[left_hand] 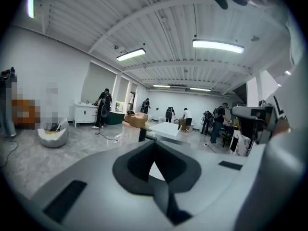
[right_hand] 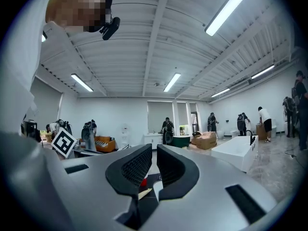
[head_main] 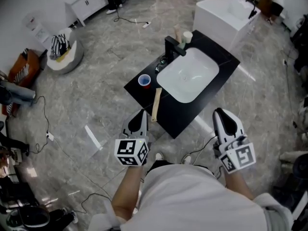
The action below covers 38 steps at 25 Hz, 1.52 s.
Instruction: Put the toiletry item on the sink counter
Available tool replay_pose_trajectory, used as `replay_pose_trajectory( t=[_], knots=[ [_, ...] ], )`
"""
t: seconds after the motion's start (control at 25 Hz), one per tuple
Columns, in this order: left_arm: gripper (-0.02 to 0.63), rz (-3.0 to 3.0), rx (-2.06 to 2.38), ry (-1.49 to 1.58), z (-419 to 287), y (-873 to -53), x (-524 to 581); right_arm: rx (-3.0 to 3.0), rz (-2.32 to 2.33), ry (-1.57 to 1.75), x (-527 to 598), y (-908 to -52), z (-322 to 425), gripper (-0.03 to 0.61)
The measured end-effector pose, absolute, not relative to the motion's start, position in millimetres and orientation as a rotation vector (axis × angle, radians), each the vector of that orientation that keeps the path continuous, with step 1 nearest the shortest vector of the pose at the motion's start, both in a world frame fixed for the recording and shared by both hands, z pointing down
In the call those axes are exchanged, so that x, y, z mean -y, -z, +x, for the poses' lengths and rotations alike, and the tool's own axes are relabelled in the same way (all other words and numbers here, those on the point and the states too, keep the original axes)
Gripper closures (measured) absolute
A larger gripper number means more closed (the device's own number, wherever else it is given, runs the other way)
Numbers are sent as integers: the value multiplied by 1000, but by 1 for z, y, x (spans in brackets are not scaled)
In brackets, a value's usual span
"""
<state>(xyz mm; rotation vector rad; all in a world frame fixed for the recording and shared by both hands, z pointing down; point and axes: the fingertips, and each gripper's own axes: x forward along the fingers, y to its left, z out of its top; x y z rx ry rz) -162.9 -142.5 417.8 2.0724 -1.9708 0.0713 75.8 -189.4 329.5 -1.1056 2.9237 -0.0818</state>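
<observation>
Looked steeply down on a black sink counter (head_main: 179, 117) standing askew on a grey marbled floor (head_main: 96, 100), with a white basin (head_main: 188, 75) sunk in it and a black tap (head_main: 173, 46) at its far edge; found the toiletry item (head_main: 156, 105), a slim tan stick, lying flat on the counter's bare left part, far end close to the basin's rim and just below a small blue cup with a red inside (head_main: 144, 81), near end reaching the counter's front edge; noted a pale cup (head_main: 186, 36) beside the tap and a white tub (head_main: 226, 14) well beyond.

Held the left gripper (head_main: 142, 114) just left of the item's near end, clear of it, pads pressed together with nothing between them; held the right gripper (head_main: 220, 113) off the counter's near right side, well apart from the item, pads standing a narrow slit apart and clamped on nothing, with the cup's red and the tan stick showing through that slit in the right gripper view; saw several people standing far off across the hall in both gripper views.
</observation>
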Motion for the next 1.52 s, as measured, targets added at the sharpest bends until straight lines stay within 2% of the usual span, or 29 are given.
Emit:
replay_pose_trajectory(
  t=[0.72, 1.52],
  knots=[
    [612, 2177, 2094, 35, -167, -360, 101, -2892, -1159, 104, 195, -331, 78, 525],
    [611, 2172, 2073, 89, -168, -373, 95, -2928, -1173, 86, 180, -349, 73, 525]
  ],
)
